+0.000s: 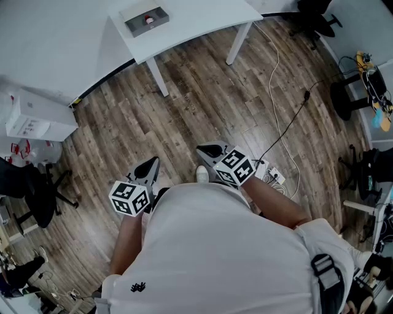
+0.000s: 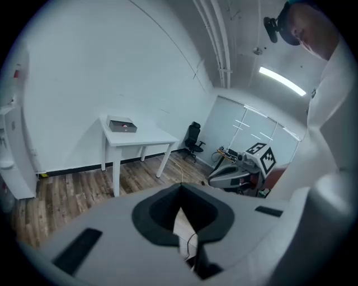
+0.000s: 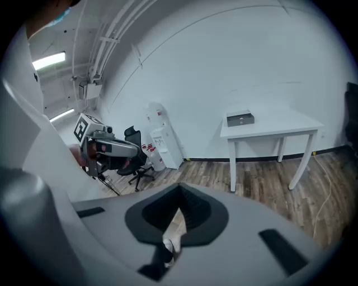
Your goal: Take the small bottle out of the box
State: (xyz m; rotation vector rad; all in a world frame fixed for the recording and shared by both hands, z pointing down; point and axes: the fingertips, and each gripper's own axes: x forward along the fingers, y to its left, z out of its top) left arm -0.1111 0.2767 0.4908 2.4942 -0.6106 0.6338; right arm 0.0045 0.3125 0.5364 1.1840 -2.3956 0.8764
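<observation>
A shallow grey box [image 1: 146, 18] sits on the white table [image 1: 202, 15] at the far side of the room; a small item with a red top [image 1: 149, 20] lies in it, too small to make out. The box [image 2: 122, 125] also shows in the left gripper view and, as the same box [image 3: 240, 118], in the right gripper view. Both grippers are held close to the person's body, far from the table. My left gripper [image 1: 150, 162] [image 2: 180, 185] is shut and empty. My right gripper [image 1: 206, 150] [image 3: 180, 187] is shut and empty too.
Wood floor lies between me and the table. A white cable [image 1: 279, 92] and a power strip [image 1: 273, 175] lie on the floor at right. A water dispenser [image 3: 159, 137] and an office chair [image 3: 134, 162] stand at the left wall; another chair [image 2: 193, 137] stands beyond the table.
</observation>
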